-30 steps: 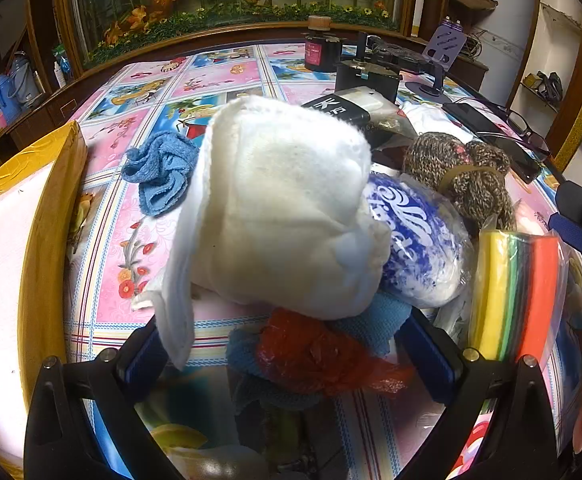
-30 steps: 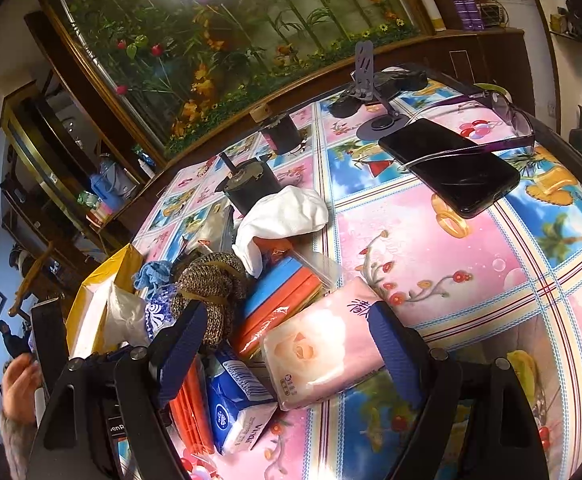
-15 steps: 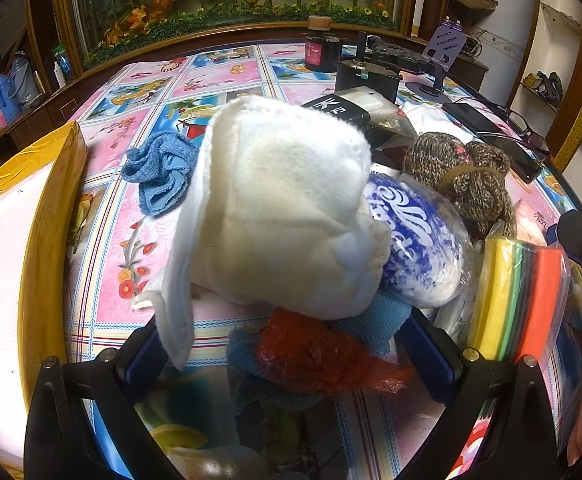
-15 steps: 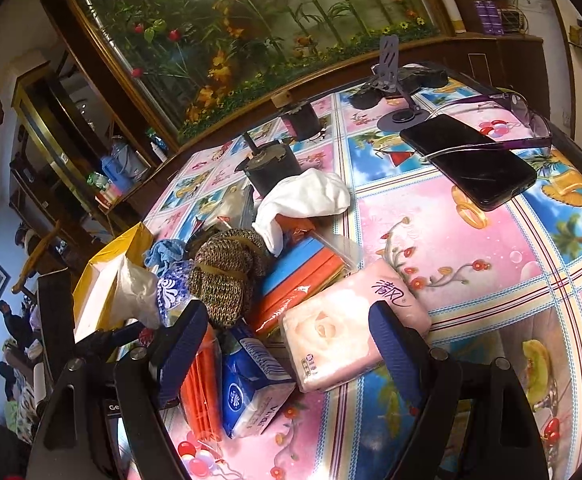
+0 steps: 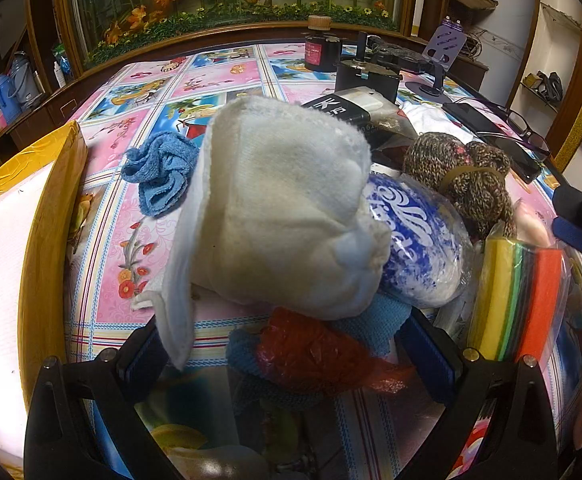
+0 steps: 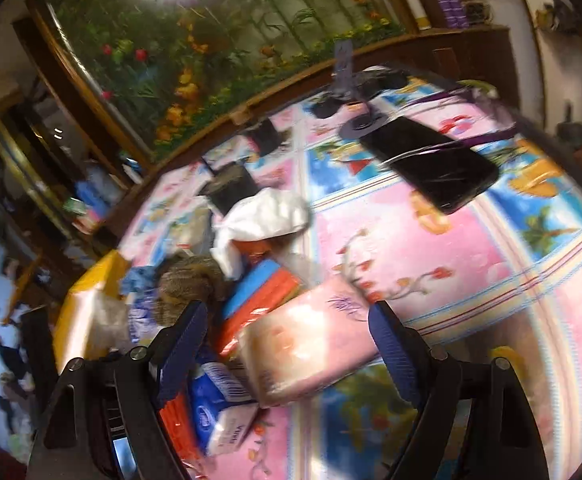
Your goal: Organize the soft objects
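Looks like the sorting is only getting going: the soft stuff sits in one heap on the surface (image 5: 227, 76), nothing boxed that I can see.

The left gripper (image 5: 283, 344) has its jaws spread wide, holding nothing, with a red crinkly bag (image 5: 311, 354) on a blue knit cloth (image 5: 379, 320) lying between them. Just past that, toward 12 o'clock, a white towel (image 5: 275, 204) is slumped over a blue-and-white printed pack (image 5: 419, 240). A crumpled blue cloth (image 5: 159, 176) sits at 10 o'clock, and the yellow-edged box (image 5: 47, 216) runs along 9 o'clock. My guess is that box is where things go, so the next move is to close on the towel or the red bag and swing it left.

The right gripper (image 6: 287, 328) is also wide and unloaded, with the pink tissue pack (image 6: 311, 344) between its jaws. That view is blurry.

Only the right camera shows that pink pack properly, plus the blue tissue pack (image 6: 219, 412) at 7 o'clock and the phone (image 6: 435, 164) at 1 o'clock. Only the left one shows the brown knitted bundle (image 5: 463, 176) clearly, and the stack of coloured sponges (image 5: 519, 300) at 3 o'clock.
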Demonstrator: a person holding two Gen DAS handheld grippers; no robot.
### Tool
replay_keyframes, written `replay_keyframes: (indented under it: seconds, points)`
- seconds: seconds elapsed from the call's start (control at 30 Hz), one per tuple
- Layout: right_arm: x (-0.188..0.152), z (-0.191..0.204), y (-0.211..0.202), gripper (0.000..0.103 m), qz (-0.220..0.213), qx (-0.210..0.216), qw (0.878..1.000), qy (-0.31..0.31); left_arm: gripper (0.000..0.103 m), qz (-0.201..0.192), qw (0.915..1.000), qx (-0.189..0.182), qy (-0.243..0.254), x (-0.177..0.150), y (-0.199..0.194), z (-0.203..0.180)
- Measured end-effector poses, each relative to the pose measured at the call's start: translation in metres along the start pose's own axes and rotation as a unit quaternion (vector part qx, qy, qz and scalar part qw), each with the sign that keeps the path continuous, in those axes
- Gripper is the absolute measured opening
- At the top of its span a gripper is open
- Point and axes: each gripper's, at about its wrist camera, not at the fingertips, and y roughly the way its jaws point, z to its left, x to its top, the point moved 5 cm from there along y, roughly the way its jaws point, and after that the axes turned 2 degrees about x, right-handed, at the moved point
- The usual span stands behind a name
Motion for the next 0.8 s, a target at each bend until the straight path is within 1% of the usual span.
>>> replay_keyframes:
  seconds: [0.03,0.1,0.13,0.23,0.3,0.4,0.47,0.5,0.57,0.63,0.67,0.7,0.77,0.8]
  points:
    - [0.006,0.008,-0.003,0.086,0.008,-0.006,1.0,-0.021,0.103,0.0,1.0,0.0,0.0,0.0,0.0,0.0]
    - [0.018,0.023,-0.009,0.086,0.014,-0.04,0.996,-0.081,0.103,0.0,1.0,0.0,0.0,0.0,0.0,0.0]
    - [0.024,0.025,-0.012,0.086,0.013,-0.052,0.995,-0.089,0.103,0.0,1.0,0.0,0.0,0.0,0.0,0.0]
    - [0.032,0.023,-0.024,0.086,0.01,-0.032,0.998,-0.059,0.103,0.0,1.0,0.0,0.0,0.0,0.0,0.0]
    - [0.032,0.023,-0.028,0.086,0.006,-0.031,0.998,-0.058,0.103,0.0,1.0,0.0,0.0,0.0,0.0,0.0]
    - [0.03,0.024,-0.033,0.086,-0.009,-0.019,0.999,-0.047,0.103,0.0,1.0,0.0,0.0,0.0,0.0,0.0]
    - [0.027,0.026,-0.036,0.086,-0.025,-0.009,0.998,-0.053,0.103,0.0,1.0,0.0,0.0,0.0,0.0,0.0]
    - [0.024,0.027,-0.036,0.086,-0.032,-0.003,0.998,-0.058,0.103,0.0,1.0,0.0,0.0,-0.001,0.0,0.0]
    - [0.015,0.027,-0.032,0.086,-0.032,0.01,0.998,-0.059,0.103,0.0,1.0,0.0,0.0,0.0,0.0,0.0]
    - [0.003,0.026,-0.032,0.086,-0.04,0.042,0.997,-0.047,0.103,0.0,1.0,0.0,0.0,0.0,0.0,0.0]
    - [-0.002,0.027,-0.031,0.086,-0.039,0.05,0.997,-0.048,0.103,0.0,1.0,0.0,0.0,0.0,0.0,0.0]
    - [-0.008,0.027,-0.032,0.086,-0.042,0.054,0.996,-0.051,0.103,0.0,1.0,0.0,0.0,0.0,0.0,0.0]
    - [-0.017,0.025,-0.038,0.086,-0.063,0.058,0.995,-0.055,0.103,0.0,1.0,0.0,0.0,0.0,0.0,0.0]
    - [-0.019,0.023,-0.039,0.086,-0.061,0.057,0.995,-0.052,0.103,0.0,1.0,0.0,0.0,0.0,0.0,0.0]
